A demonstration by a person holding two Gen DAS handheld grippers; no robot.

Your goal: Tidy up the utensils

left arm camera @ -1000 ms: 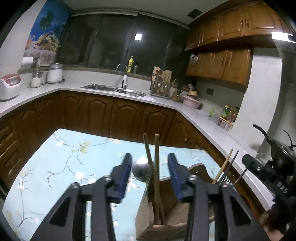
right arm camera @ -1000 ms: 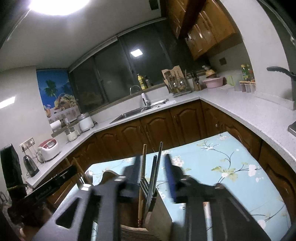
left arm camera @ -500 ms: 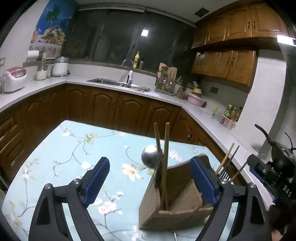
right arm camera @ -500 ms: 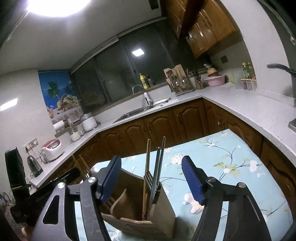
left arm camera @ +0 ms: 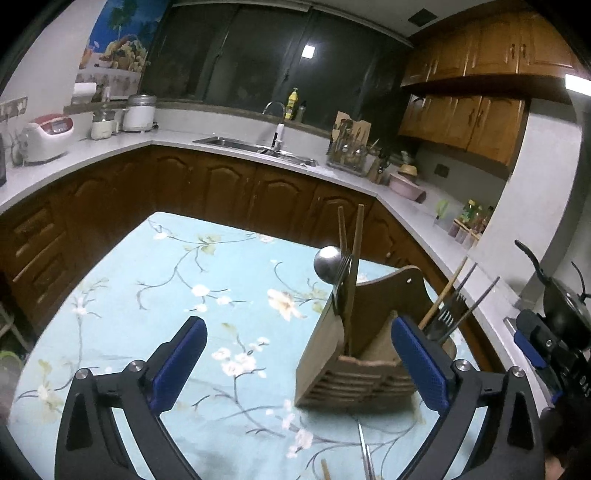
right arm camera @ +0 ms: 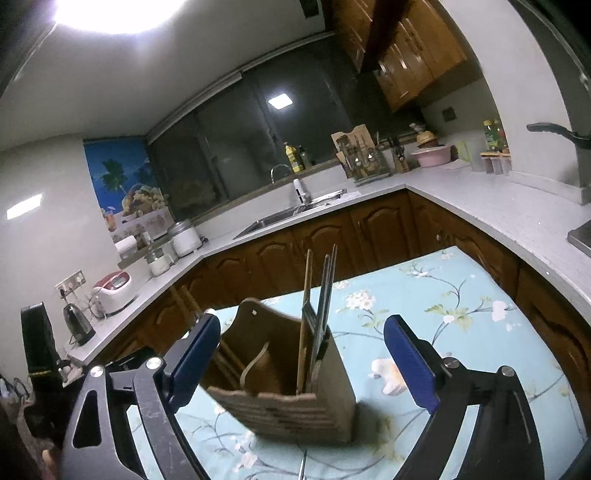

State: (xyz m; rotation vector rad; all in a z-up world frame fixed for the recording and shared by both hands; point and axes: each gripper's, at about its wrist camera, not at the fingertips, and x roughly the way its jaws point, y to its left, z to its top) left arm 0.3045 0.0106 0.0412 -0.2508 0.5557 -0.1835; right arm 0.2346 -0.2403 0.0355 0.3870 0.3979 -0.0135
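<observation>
Both blue-padded hand-held grippers, left [left arm camera: 299, 365] and right [right arm camera: 301, 360], now spread wide, backed off slatted wooden utensil holder [right arm camera: 291, 391], floral worktop [left arm camera: 184, 280]

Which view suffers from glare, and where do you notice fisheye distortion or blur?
Right wrist view: the ceiling light blows out to white glare at the top left. Left wrist view: no such glare, dimmer overall; the countertop bows strongly. Both views: black corners, and the wooden utensil holder looks slightly soft.

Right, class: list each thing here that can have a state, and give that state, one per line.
left gripper: open, empty
right gripper: open, empty
wooden holder: upright on the table
chopsticks: standing in the holder
fork: standing in the holder
spoon: bowl end up, in the holder
</observation>
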